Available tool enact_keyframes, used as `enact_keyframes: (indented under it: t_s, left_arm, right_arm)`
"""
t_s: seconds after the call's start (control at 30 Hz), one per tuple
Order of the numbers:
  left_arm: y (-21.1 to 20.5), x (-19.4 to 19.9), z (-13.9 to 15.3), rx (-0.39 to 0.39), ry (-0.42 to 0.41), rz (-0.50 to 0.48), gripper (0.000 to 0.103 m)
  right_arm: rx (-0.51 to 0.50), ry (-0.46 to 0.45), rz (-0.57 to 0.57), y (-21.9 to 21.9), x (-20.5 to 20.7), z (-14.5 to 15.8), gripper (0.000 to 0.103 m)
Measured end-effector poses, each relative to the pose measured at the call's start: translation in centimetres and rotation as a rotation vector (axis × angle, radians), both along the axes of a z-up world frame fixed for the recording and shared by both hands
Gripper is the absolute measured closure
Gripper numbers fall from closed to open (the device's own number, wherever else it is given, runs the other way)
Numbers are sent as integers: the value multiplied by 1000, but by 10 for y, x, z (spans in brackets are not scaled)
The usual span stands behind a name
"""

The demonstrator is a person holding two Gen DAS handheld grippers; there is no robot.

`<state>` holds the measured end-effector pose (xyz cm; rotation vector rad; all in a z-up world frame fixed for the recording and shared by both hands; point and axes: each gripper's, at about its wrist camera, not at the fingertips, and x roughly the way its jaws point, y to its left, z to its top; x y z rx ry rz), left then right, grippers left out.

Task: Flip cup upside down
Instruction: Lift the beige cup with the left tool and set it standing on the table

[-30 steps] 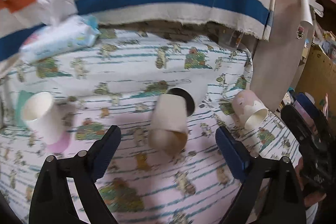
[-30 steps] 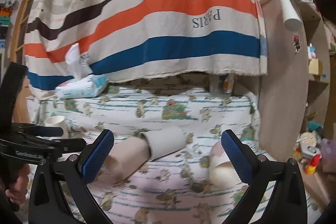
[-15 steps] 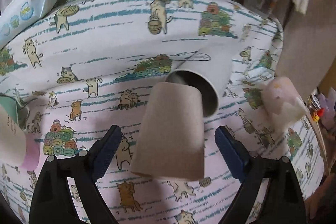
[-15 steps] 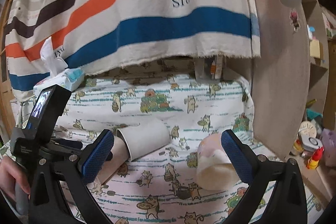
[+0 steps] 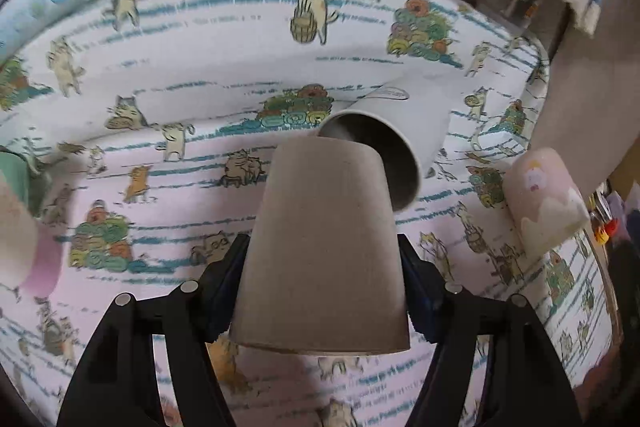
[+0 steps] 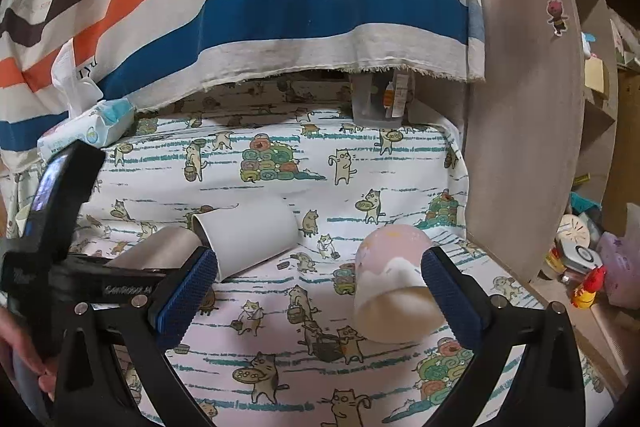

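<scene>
Brown paper cup (image 5: 324, 247) clamped between left gripper (image 5: 322, 291) pads at lower centre of left wrist view, wide rim nearest camera. White cup (image 5: 400, 131) seen lying on side just behind it, on cat-print cloth (image 5: 200, 39). Right gripper (image 6: 316, 295) jaws held wide apart; pink cup (image 6: 394, 287) seen at lower right, beside right pad

Four cups (image 5: 320, 255), one wipes pack (image 6: 86, 131)
</scene>
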<state>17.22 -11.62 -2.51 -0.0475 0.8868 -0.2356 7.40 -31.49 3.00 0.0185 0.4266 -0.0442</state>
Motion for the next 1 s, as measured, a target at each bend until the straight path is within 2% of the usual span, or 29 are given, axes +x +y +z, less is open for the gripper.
enact_keyframes:
  t_s: [0.23,0.47,0.53,0.6,0.9,1.0]
  left_arm:
    - [7,-56,21,40,-95,70,35]
    - [5,-92,8,48,-118,195,36]
    - [4,-96,3,18,-103,198,36]
    - [0,-101,3,38,-120,215,36]
    - [-18,-106,-9,85,-86,173,35]
    - [-26,-113,-9,110,-105,128,25]
  right_arm:
    - [17,-10,-6,-2,-3,2,0]
    - [28,-18,-13,-5,-6,2,0]
    - [34,-18,-17,-6,-8,1,0]
    - [33,-10,-14,-6,-8,-2,0]
    - [5,-15,-12,-1,-8,-2,0]
    - [7,-22,-19,-2,-9,-1,0]
